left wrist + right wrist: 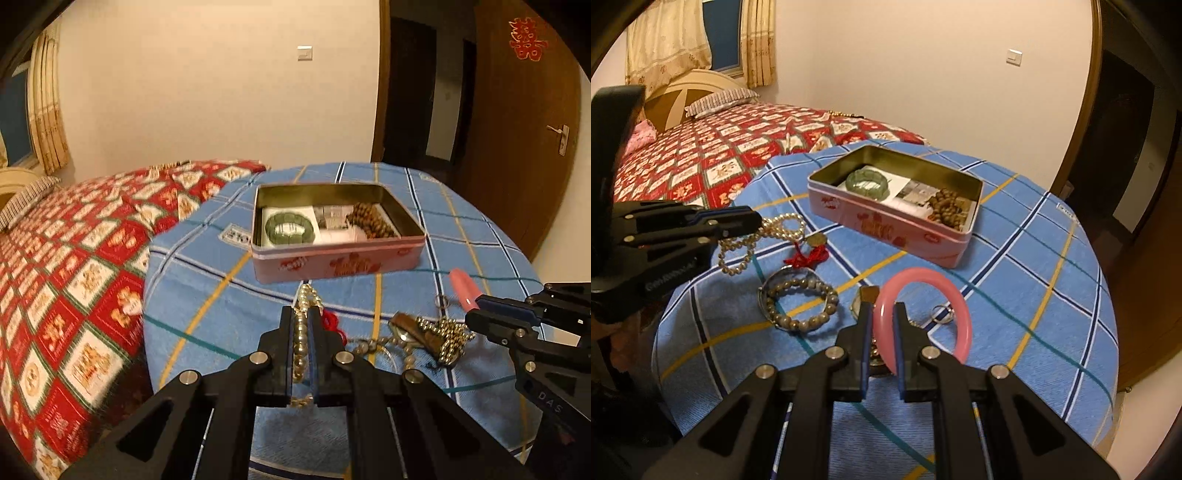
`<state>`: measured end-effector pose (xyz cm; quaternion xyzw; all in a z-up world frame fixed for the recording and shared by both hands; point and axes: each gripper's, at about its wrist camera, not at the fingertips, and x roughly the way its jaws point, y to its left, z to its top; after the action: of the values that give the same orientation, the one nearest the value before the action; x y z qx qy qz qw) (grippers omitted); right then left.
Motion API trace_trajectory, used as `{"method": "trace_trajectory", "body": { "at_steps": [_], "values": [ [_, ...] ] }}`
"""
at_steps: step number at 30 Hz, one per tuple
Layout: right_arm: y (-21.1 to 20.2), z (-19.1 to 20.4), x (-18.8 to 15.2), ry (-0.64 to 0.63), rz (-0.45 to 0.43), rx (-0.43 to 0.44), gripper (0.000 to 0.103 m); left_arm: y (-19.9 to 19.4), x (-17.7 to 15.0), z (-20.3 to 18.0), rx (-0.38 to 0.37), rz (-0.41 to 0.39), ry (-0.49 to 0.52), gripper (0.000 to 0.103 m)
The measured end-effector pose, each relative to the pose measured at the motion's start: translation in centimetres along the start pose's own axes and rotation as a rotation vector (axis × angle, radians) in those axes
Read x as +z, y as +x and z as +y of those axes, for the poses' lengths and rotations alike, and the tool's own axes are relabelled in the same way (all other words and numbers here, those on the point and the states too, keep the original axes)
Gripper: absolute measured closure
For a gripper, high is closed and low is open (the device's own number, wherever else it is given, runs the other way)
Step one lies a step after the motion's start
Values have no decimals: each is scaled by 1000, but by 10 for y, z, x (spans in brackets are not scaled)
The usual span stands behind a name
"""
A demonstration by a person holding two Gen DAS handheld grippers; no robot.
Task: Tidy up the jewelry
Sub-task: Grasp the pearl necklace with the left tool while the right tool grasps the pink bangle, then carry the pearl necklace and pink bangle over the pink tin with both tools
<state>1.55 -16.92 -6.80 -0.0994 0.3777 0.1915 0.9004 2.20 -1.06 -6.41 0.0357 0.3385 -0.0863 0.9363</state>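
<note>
My left gripper (301, 317) is shut on a pearl necklace (308, 295), whose strand runs back between the fingers; in the right wrist view the necklace (783, 227) hangs in loops from it, just above the cloth. My right gripper (882, 314) is shut on a pink bangle (923, 278), held upright slightly off the table. Behind both stands an open pink tin (332, 264) holding a green bracelet (290, 229) and a brown bead bracelet (371, 219). In the left wrist view the right gripper (476, 310) comes in from the right with the bangle's tip (463, 288) showing.
On the blue plaid tablecloth (1015, 277) lie a grey bead bracelet (801, 306), a red knot charm (809, 256), a small ring (942, 314) and a watch (868, 295). A bed with a red quilt (720, 155) borders the table's left; a wooden door (517, 147) stands right.
</note>
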Motion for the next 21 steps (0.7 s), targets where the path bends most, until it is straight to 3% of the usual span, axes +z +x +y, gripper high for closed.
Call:
{"method": "trace_trajectory", "body": {
  "at_steps": [5, 21],
  "values": [
    [-5, -3, 4, 3, -17, -7, 90, -10, 9, -5, 34, -39, 36, 97],
    [-11, -10, 17, -12, -47, -34, 90, -8, 28, -3, 38, -62, 55, 97]
  ]
}}
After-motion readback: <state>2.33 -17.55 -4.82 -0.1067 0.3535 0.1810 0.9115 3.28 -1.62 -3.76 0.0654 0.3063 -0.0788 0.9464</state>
